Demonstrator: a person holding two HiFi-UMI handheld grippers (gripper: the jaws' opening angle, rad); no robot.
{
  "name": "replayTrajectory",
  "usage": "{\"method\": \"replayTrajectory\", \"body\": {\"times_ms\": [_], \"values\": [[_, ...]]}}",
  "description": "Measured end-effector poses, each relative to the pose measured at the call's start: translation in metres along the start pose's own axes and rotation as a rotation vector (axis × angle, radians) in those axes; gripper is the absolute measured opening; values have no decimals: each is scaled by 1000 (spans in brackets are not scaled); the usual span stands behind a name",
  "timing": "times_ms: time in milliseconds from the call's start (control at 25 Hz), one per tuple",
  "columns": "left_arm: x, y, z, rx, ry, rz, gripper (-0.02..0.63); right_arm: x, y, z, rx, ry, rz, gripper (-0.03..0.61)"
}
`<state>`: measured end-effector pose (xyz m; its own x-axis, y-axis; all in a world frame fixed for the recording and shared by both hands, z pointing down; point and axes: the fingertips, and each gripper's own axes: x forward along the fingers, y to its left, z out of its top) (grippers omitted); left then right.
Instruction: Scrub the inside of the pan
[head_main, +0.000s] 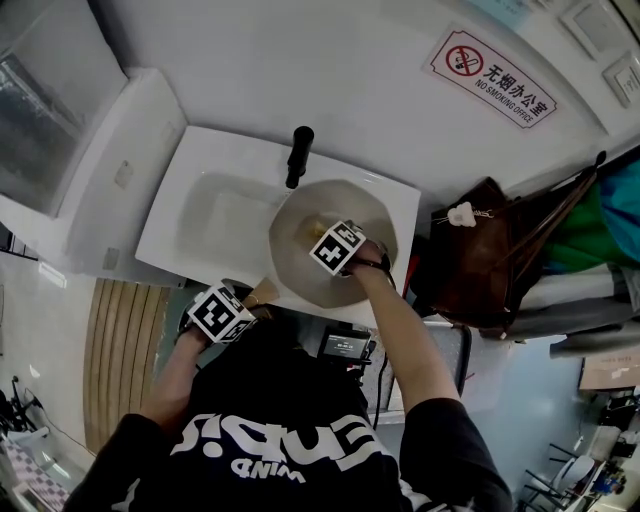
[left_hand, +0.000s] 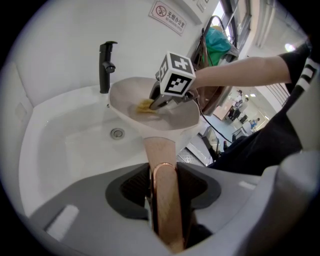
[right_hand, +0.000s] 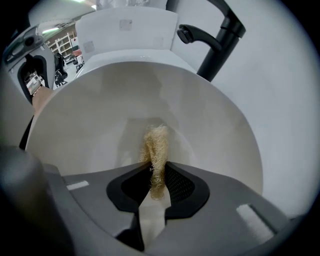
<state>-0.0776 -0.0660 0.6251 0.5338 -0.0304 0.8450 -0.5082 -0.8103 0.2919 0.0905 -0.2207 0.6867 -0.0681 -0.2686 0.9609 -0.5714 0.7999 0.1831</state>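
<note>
Holding a pale fibre scrubber (right_hand: 156, 145), maybe loofah, clamped between its jaws, the right gripper (right_hand: 156, 182) sets it on the floor of the beige pan (right_hand: 100, 120). The left gripper (left_hand: 163, 185) grips the pan handle (left_hand: 160, 150) above the white sink (left_hand: 65, 145), near a black faucet (left_hand: 105, 65). A brown bag (head_main: 480, 250) beside the sink is partly hidden.
</note>
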Motion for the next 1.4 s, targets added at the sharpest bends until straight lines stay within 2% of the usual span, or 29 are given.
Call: {"method": "replayTrajectory", "body": {"times_ms": [160, 320, 760, 960, 1400], "values": [[0, -1, 2, -4, -13, -6, 166, 0, -16, -15, 16, 38, -31, 74], [-1, -1, 2, -3, -24, -7, 166, -3, -20, -18, 43, 22, -49, 75], [2, 3, -2, 5, -31, 3, 164, -59, -11, 12, 203, -245, -31, 75], [5, 7, -6, 10, -31, 18, 163, -98, -17, 21, 333, -407, -52, 75], [16, 11, -16, -2, -47, 25, 161, -136, -10, 13, 419, -544, -95, 75]]}}
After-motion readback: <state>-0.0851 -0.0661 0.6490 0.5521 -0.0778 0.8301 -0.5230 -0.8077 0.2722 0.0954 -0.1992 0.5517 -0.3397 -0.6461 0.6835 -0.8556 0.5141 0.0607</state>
